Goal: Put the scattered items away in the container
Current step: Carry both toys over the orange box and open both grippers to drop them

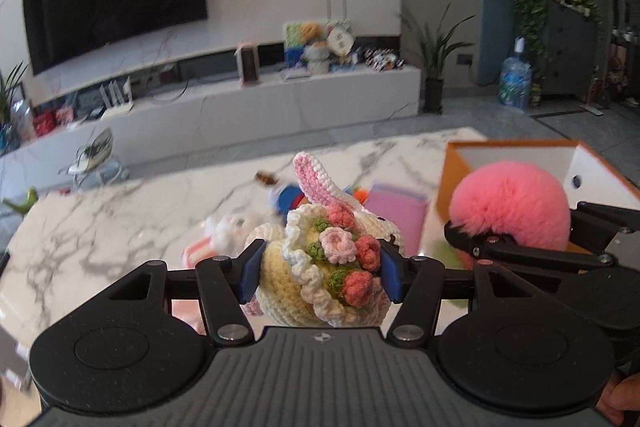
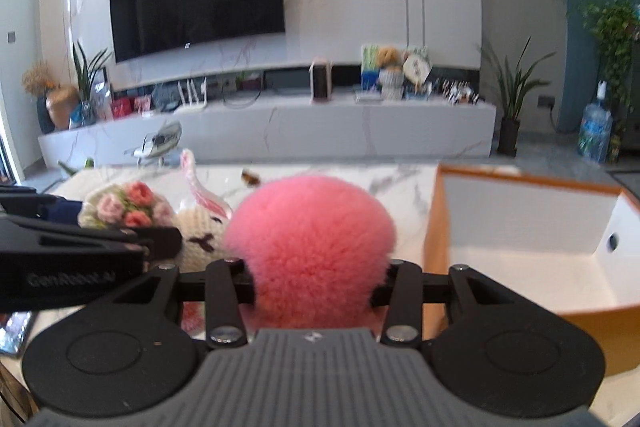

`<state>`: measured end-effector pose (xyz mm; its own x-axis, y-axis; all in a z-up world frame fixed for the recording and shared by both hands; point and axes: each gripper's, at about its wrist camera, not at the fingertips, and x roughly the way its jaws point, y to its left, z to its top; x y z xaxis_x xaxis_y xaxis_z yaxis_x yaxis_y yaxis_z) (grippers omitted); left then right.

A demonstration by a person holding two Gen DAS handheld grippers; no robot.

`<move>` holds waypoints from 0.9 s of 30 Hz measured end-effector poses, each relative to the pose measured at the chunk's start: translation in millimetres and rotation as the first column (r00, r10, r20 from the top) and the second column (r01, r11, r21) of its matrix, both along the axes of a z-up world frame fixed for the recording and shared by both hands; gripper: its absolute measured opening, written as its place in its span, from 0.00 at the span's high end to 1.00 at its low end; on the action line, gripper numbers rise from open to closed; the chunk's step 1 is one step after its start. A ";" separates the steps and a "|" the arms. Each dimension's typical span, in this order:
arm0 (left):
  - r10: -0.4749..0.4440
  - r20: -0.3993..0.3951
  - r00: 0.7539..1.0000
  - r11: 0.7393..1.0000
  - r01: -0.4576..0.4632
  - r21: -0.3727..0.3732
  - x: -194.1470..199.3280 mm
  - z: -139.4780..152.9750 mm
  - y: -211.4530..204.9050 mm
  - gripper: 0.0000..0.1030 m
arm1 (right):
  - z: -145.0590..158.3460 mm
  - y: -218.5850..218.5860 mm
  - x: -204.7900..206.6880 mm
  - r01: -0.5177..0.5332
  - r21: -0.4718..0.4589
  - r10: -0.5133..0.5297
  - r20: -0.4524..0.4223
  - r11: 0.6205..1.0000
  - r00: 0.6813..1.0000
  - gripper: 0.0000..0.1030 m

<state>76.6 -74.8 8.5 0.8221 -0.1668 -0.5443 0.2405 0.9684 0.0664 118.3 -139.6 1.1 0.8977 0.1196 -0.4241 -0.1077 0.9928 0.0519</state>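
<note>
My left gripper (image 1: 320, 273) is shut on a cream crochet bunny (image 1: 332, 255) with a pink ear and pink yarn roses, and holds it above the marble table (image 1: 100, 227). The blue pads (image 1: 252, 273) press on both its sides. My right gripper (image 2: 314, 287) is shut on a fluffy pink pompom (image 2: 312, 227), also held off the table. The two toys hang side by side, the bunny (image 2: 128, 207) left of the pompom (image 1: 512, 207). An orange box (image 2: 520, 211) with a white, empty-looking inside stands open just right of the pompom, and its corner (image 1: 516, 155) shows behind it.
More small toys lie on the table beyond the bunny: a white plush (image 1: 228, 227), a blue figure (image 1: 288, 197) and a purple card (image 1: 396, 207). A small brown item (image 2: 250, 178) lies near the far edge. A phone (image 2: 12, 331) lies at the near left.
</note>
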 end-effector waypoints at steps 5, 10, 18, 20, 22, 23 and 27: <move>-0.074 0.068 0.995 0.997 0.074 0.005 -1.8 22.4 -32.4 0.35 | 30.4 -29.7 -9.5 0.046 0.014 -0.047 0.059 0.999 0.997 0.56; -0.151 0.111 0.982 0.989 0.151 0.009 2.3 37.2 -70.7 0.35 | 51.8 -64.9 -10.1 0.107 0.016 -0.108 0.081 0.994 0.991 0.56; -0.252 0.128 0.959 0.967 0.253 0.011 21.8 42.3 -130.6 0.35 | 66.2 -127.0 2.6 0.206 0.023 -0.207 0.077 0.978 0.975 0.56; -0.278 0.135 0.951 0.960 0.278 0.020 28.2 41.6 -144.5 0.35 | 64.0 -142.8 9.9 0.229 0.029 -0.230 0.059 0.973 0.971 0.56; -0.300 0.135 0.944 0.954 0.297 0.037 36.0 37.7 -160.0 0.35 | 58.8 -159.2 20.6 0.249 0.044 -0.250 0.026 0.968 0.968 0.55; -0.311 0.128 0.942 0.950 0.308 0.045 40.4 34.8 -167.3 0.35 | 56.9 -169.3 25.4 0.259 0.060 -0.260 0.005 0.964 0.966 0.55; -0.346 0.092 0.934 0.936 0.336 0.108 59.9 15.9 -195.9 0.35 | 40.8 -204.2 52.3 0.296 0.107 -0.286 -0.102 0.949 0.953 0.55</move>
